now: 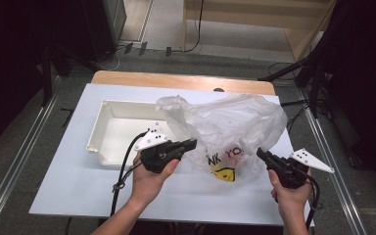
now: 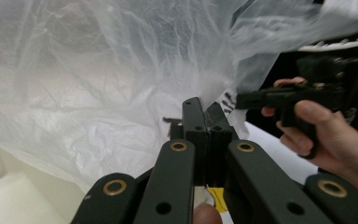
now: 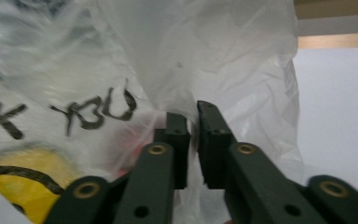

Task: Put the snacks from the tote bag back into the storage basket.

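- Hands come in from my near edge of the bench (image 1: pixel 78 196), each wrapped round a gripper; black cables trail back from both.
- My left gripper (image 1: pixel 192 143) points right, into the near left side of the plastic bag (image 1: pixel 235 122). In the left gripper view its jaws stand pressed together with a fold of thin film pinched between them, so I read it as clamped on the bag.
- My right gripper (image 1: pixel 260 152) points left toward the bag's near right side. In the right gripper view its jaws are narrow, with a slim gap between them and bag film bunched in that gap; I cannot tell whether the pads press on the film.
- Between the two grippers the bag sits crumpled and puffed up on the white bench, translucent white, with black lettering and a yellow smiley face (image 1: pixel 223 172) on its near face.
- A white tray (image 1: pixel 108 113) lies to the left and partly behind the bag; the bag's left side hangs over the tray's right end.
- Beyond the white surface, a strip of wooden edge (image 1: pixel 176 81) runs along the far side of the bench.
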`<state>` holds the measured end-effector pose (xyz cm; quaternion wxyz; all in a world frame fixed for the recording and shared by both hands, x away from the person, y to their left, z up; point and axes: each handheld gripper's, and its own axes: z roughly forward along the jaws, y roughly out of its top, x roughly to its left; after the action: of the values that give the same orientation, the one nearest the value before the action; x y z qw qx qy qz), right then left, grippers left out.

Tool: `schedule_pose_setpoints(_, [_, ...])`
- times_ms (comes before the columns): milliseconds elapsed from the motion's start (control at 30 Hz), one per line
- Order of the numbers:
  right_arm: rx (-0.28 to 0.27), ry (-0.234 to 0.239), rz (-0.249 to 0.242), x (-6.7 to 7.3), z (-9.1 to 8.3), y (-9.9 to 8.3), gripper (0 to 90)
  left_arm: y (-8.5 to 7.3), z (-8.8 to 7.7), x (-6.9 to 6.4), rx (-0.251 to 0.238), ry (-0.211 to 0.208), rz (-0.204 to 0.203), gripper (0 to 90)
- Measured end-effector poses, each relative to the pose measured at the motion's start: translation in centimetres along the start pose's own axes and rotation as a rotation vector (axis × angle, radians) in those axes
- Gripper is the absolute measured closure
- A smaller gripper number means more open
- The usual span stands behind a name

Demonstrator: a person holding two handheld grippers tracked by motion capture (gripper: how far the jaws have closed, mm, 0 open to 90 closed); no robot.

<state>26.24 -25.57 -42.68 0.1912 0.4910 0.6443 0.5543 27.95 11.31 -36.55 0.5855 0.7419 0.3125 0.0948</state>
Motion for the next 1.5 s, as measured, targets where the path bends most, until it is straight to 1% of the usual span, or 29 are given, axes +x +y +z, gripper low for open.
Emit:
schedule_pose_setpoints(33, [-0.005,-0.008,-0.008,0.2,-0.2,0.0,73.4,-0.1,0.3,0.0,0.012,0.004,-0.002,90.0])
schedule_pose_setpoints(100, [-0.012,-0.051,-0.04,0.6,-0.6,0.0,62.3,-0.4,1.1,-0.2,0.035,-0.001,0.001,90.0])
schedule_pose_setpoints(133, [-0.015,-0.059,-0.04,0.8,-0.8,0.2,56.9,-0.6,1.5,-0.4,0.05,0.0,0.01,90.0])
schedule_pose_setpoints(200, [-0.04,-0.062,-0.032,1.0,-1.4,0.6,47.2,-1.0,2.2,-0.6,0.07,-0.01,0.007,90.0])
schedule_pose_setpoints(233, [-0.045,-0.057,-0.017,1.3,-1.6,0.9,44.2,-1.1,2.5,-0.7,0.08,-0.014,0.003,90.0])
schedule_pose_setpoints(267, [-0.052,-0.056,-0.02,1.5,-1.9,1.2,40.8,-1.2,2.7,-0.7,0.09,-0.02,0.009,90.0])
schedule_pose_setpoints(400, [-0.063,-0.072,-0.065,2.3,-2.5,2.0,30.0,-1.6,3.9,-0.8,0.12,-0.033,0.005,90.0])
schedule_pose_setpoints(467, [-0.07,-0.076,-0.068,2.4,-2.7,2.5,27.1,-1.9,4.4,-0.8,0.138,-0.034,-0.001,90.0])
schedule_pose_setpoints(533, [-0.085,-0.07,-0.059,2.5,-3.0,3.0,25.9,-2.3,4.7,-0.7,0.153,-0.033,-0.01,90.0])
schedule_pose_setpoints(600, [-0.103,-0.063,-0.061,2.6,-3.0,3.6,27.9,-2.6,5.0,-0.7,0.166,-0.033,-0.018,90.0])
schedule_pose_setpoints(667, [-0.121,-0.052,-0.056,2.7,-2.8,4.1,34.3,-2.7,5.2,-0.7,0.17,-0.035,-0.025,90.0])
schedule_pose_setpoints(700, [-0.126,-0.051,-0.052,2.7,-2.6,4.3,39.4,-2.9,5.4,-0.6,0.185,-0.035,-0.019,90.0])
schedule_pose_setpoints(733, [-0.135,-0.062,-0.048,2.7,-2.4,4.4,45.9,-3.0,5.6,-0.6,0.188,-0.036,-0.022,90.0])
schedule_pose_setpoints(767, [-0.147,-0.083,-0.035,2.6,-2.2,4.5,55.9,-3.1,5.8,-0.6,0.195,-0.033,-0.021,90.0])
schedule_pose_setpoints(800, [-0.147,-0.094,-0.017,2.3,-2.0,4.5,65.3,-3.2,5.9,-0.6,0.2,-0.035,-0.023,90.0])
schedule_pose_setpoints(833, [-0.14,-0.091,0.006,2.0,-1.8,4.5,72.8,-3.3,6.0,-0.6,0.207,-0.032,-0.022,90.0])
schedule_pose_setpoints(867, [-0.128,-0.077,0.025,1.6,-1.6,4.3,79.4,-3.5,6.1,-0.7,0.207,-0.033,-0.025,90.0])
schedule_pose_setpoints(933, [-0.112,-0.078,0.033,1.0,-1.4,3.9,86.9,-3.9,6.2,-0.7,0.217,-0.024,-0.024,90.0])
schedule_pose_setpoints(967, [-0.102,-0.09,0.029,0.7,-1.2,3.7,89.4,-4.2,6.2,-0.7,0.219,-0.019,-0.027,90.0])
schedule_pose_setpoints(1033, [-0.091,-0.111,0.032,0.3,-0.8,3.1,90.0,-4.7,6.4,-0.8,0.229,-0.011,-0.037,90.0])
schedule_pose_setpoints(1067, [-0.081,-0.114,0.043,0.0,-0.6,2.8,90.0,-4.9,6.4,-0.8,0.245,-0.008,-0.031,90.0])
schedule_pose_setpoints(1100, [-0.068,-0.118,0.047,-0.2,-0.3,2.5,90.0,-5.2,6.4,-0.9,0.252,-0.01,-0.041,90.0])
schedule_pose_setpoints(1133, [-0.057,-0.114,0.061,-0.5,0.0,2.3,90.0,-5.6,6.5,-1.1,0.264,-0.013,-0.047,90.0])
schedule_pose_setpoints(1167, [-0.04,-0.111,0.08,-0.7,0.2,1.9,90.0,-5.9,6.6,-1.3,0.278,-0.012,-0.045,90.0])
schedule_pose_setpoints(1233, [-0.011,-0.116,0.101,-1.2,0.8,1.3,90.0,-6.5,6.8,-1.5,0.298,-0.011,-0.04,90.0])
schedule_pose_setpoints(1267, [0.003,-0.117,0.106,-1.5,1.1,0.9,90.0,-6.7,6.9,-1.5,0.311,-0.002,-0.034,90.0])
schedule_pose_setpoints(1333, [0.024,-0.127,0.103,-1.9,1.5,0.4,90.0,-7.0,6.9,-1.3,0.32,0.004,-0.047,90.0])
schedule_pose_setpoints(1400, [0.04,-0.134,0.111,-2.4,1.7,0.0,90.0,-7.3,6.8,-1.1,0.332,0.018,-0.055,90.0])
schedule_pose_setpoints(1500, [0.053,-0.166,0.117,-3.4,2.0,-0.9,90.0,-7.9,6.6,-1.0,0.35,0.028,-0.057,90.0])
